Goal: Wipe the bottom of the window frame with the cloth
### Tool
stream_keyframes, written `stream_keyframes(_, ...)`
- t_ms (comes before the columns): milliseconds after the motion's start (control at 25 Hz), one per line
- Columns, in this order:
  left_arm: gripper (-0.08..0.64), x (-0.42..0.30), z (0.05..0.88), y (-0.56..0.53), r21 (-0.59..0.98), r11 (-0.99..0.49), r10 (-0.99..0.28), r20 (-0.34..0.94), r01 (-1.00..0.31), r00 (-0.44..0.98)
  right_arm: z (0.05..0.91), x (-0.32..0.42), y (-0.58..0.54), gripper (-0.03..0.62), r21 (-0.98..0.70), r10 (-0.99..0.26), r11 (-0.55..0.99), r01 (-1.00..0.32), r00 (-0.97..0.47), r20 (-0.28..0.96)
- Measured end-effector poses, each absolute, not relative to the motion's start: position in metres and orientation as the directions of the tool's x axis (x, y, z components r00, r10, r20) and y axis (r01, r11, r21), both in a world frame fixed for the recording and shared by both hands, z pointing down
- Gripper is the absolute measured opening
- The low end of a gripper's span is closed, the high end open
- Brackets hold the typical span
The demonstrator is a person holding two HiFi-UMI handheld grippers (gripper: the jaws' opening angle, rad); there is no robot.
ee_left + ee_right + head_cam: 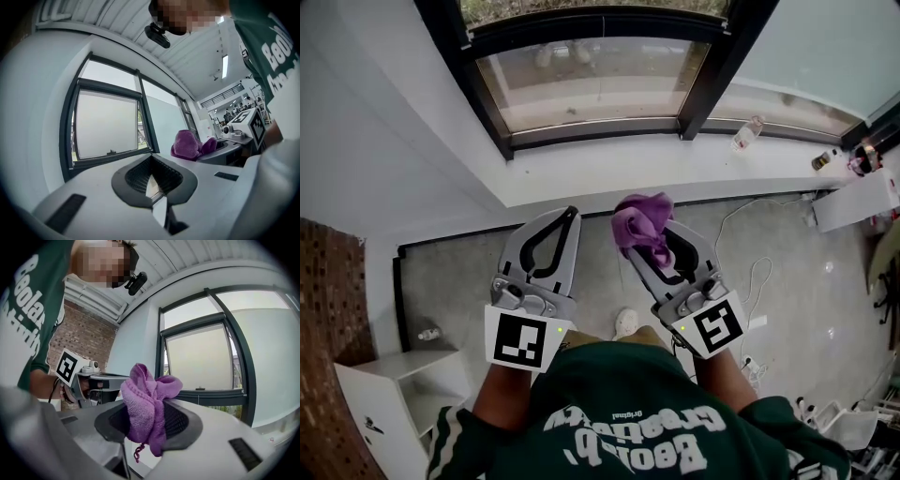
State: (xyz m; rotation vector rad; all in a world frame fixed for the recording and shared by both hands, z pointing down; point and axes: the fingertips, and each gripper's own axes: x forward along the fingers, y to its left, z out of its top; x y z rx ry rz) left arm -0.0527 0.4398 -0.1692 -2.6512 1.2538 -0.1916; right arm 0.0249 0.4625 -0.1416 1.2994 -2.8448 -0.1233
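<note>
Grey floor [459, 272] lies below me. On my left gripper [572, 216] the jaws are together and empty. On my right gripper [149, 425] the jaws are clamped on the bunched cloth [639, 220]. Both arms reach forward, about level. Beyond the white sill [675, 173], the frame's bottom rail [591, 131] runs left to right, ahead of the cloth and well apart.

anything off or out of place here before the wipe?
Nothing looks spilled or broken. The purple cloth is wadded up in the right tool, not spread flat for wiping. A clear bottle has been left on the white sill, off to the right.
</note>
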Motion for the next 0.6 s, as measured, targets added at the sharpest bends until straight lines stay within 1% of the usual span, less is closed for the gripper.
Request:
stream_keyframes(120, 0.005, -0.029, -0.169, 0.438, -0.176, -0.604, -0.792, 0.023, -0.778, 0.610, -0.142, 0.053, 0.462, 0.170, 0.058, -0.753, 0.655, -0.753, -0.657, -0.030)
stream_keyframes(280, 0.005, 0.000, -0.161, 0.438, -0.203, -0.598, -0.799, 0.070, -0.776, 0.598, -0.134, 0.083, 0.462, 0.170, 0.027, -0.741, 0.670, -0.741, -0.671, -0.024)
stream_keyframes(440, 0.005, 0.014, -0.159, 0.435, -0.219, -0.571, -0.818, 0.070, -0.791, 0.571, -0.129, 0.090, 0.454, 0.170, 0.041, -0.707, 0.705, -0.708, -0.706, -0.044)
stream_keyframes(600, 0.005, 0.015, -0.150, 0.437, -0.220, -0.553, -0.832, 0.084, -0.804, 0.549, -0.118, 0.090, 0.454, 0.170, -0.024, -0.676, 0.736, -0.676, -0.734, -0.059)
